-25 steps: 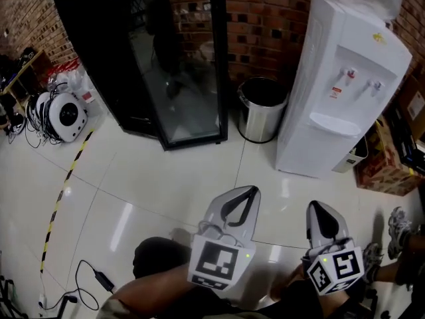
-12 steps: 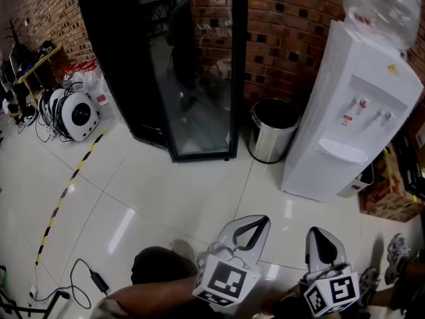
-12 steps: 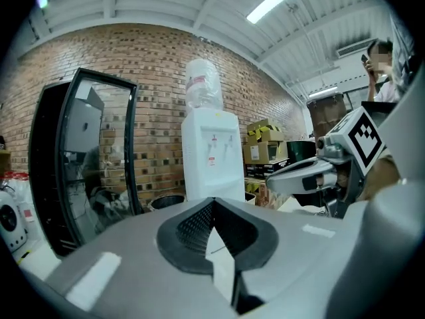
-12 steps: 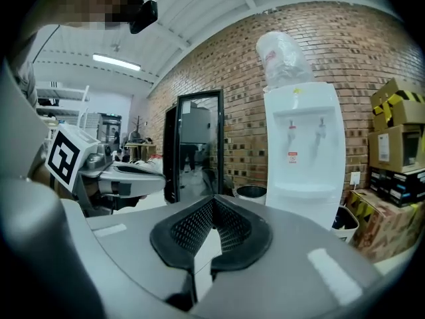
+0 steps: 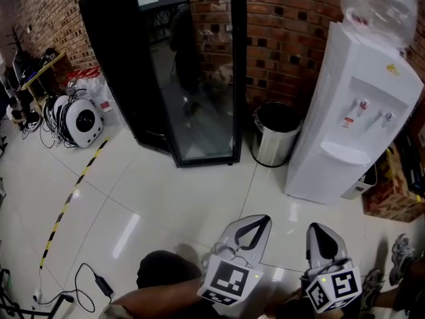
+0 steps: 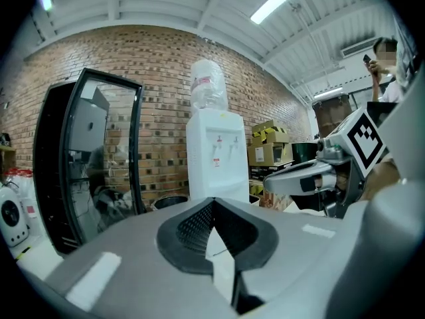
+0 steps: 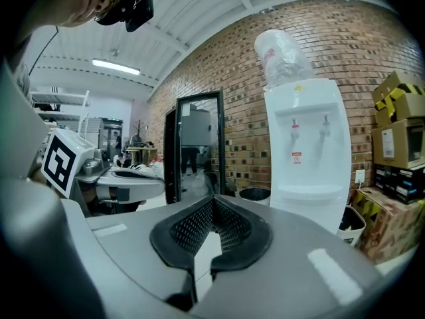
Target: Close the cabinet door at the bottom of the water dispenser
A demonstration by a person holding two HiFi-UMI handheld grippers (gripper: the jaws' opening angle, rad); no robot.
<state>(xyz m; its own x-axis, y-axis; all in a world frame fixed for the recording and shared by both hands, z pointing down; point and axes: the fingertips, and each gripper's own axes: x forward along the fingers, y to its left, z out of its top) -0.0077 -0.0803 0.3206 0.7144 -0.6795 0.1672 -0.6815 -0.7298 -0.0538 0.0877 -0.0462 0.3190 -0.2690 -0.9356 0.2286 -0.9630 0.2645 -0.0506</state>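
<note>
The white water dispenser (image 5: 348, 121) stands against the brick wall at the right, with a clear bottle (image 5: 378, 5) on top. Its lower front (image 5: 317, 168) looks flat from here, and I cannot make out a door standing out. Both grippers hang low over the tiled floor, well short of it. My left gripper (image 5: 263, 220) is shut and holds nothing. My right gripper (image 5: 318, 228) is also shut and empty. In the left gripper view my left gripper (image 6: 212, 203) points toward the dispenser (image 6: 216, 158). Past my right gripper (image 7: 214, 201) the dispenser (image 7: 309, 158) rises ahead and to the right.
A black glass-door cabinet (image 5: 179, 72) stands at the back left, with a steel bin (image 5: 275, 135) between it and the dispenser. Cardboard boxes (image 5: 392, 195) and a small white bin (image 5: 362, 181) lie right of the dispenser. A round white device (image 5: 83, 121), striped floor tape (image 5: 66, 205) and a cable (image 5: 99, 284) lie left.
The head view has shifted a little, so both grippers sit lower in the frame. The grippers stay shut and side by side, no nearer the dispenser.
</note>
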